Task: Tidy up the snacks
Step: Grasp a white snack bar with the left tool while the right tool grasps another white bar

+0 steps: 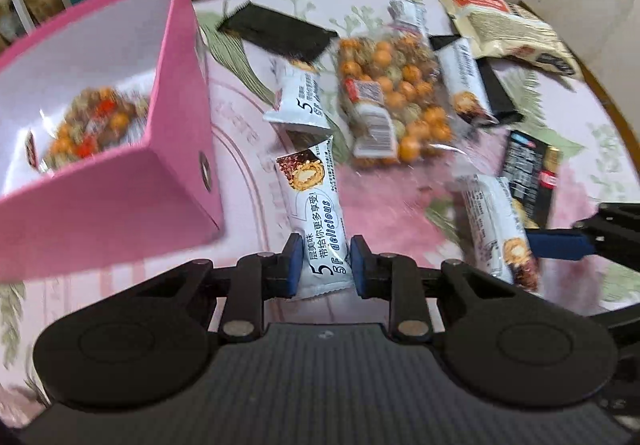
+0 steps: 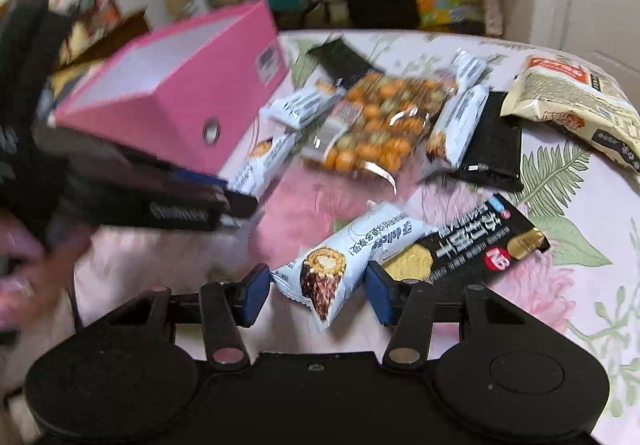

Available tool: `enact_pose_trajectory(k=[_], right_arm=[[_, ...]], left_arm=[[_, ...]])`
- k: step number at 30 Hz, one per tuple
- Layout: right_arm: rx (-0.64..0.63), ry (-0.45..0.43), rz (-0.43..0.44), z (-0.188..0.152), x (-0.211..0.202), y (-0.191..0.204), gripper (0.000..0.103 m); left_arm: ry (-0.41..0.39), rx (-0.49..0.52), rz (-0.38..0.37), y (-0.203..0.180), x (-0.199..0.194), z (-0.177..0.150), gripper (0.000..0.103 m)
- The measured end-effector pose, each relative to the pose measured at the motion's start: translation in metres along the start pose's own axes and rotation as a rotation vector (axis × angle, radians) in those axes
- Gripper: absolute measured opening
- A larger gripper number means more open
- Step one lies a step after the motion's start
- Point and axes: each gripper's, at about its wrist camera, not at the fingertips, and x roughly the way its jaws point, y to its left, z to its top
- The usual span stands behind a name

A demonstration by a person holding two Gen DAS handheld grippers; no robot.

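A: Starting at the left, what sits there?

B: A pink box (image 1: 120,181) on the surface (image 1: 380,213), open at the top, with a bag of orange and green coated balls (image 1: 88,125) inside. Just right of its corner lies a white snack bar (image 1: 316,213), long axis running straight away from the left tool (image 1: 323,265), the pictured wafer end pointing far. That tool is clamped on the bar's near end, pads pressing both long edges.

A: Any writing on it?

B: "5F" and "delicious", plus Chinese characters.

A: What crowds it?

B: Another white bar (image 1: 296,97) lies just beyond its far end, and a clear bag of orange balls (image 1: 392,101) to the right of that. Farther right are black packets and a cream bag (image 1: 508,29).

A: And the right tool (image 2: 316,295)?

B: Its jaws stand half open around a second white bar (image 2: 344,257), which lies aslant, its wafer end near and between the pads; I can't tell that either pad presses it. A black cracker packet (image 2: 472,249) touches its right side, carrying a red "N6"-like mark, and the left tool (image 2: 192,201) is at the left.
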Motion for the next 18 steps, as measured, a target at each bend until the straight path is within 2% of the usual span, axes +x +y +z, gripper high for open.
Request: enact_pose_trajectory(k=[4,6,8,10,15,18], right_arm=[[-0.07,0.074,-0.036,-0.001,0.004,0.005,0.06],[-0.045,0.077,-0.037,-0.001,0.006,0.003,0.063],[-0.004,0.079,-0.018,0.0,0.009,0.0,0.067],[0.044,0.073,-0.009,0.002,0.011,-0.003,0.074],[0.177,0.032,0.028,0.009,0.02,-0.012,0.077],[0.274,0.017,0.062,0.01,0.032,-0.022,0.076]], left_arm=[[0.031,-0.011,-0.028,0.002,-0.002,0.001,0.028],[0.029,0.002,-0.025,0.002,0.0,0.001,0.03],[0.025,-0.007,-0.021,0.004,0.002,0.001,0.039],[0.019,-0.023,-0.031,0.007,0.006,0.003,0.041],[0.034,-0.055,-0.048,0.013,0.022,0.006,0.04],[0.02,-0.064,-0.036,0.012,0.023,0.007,0.028]])
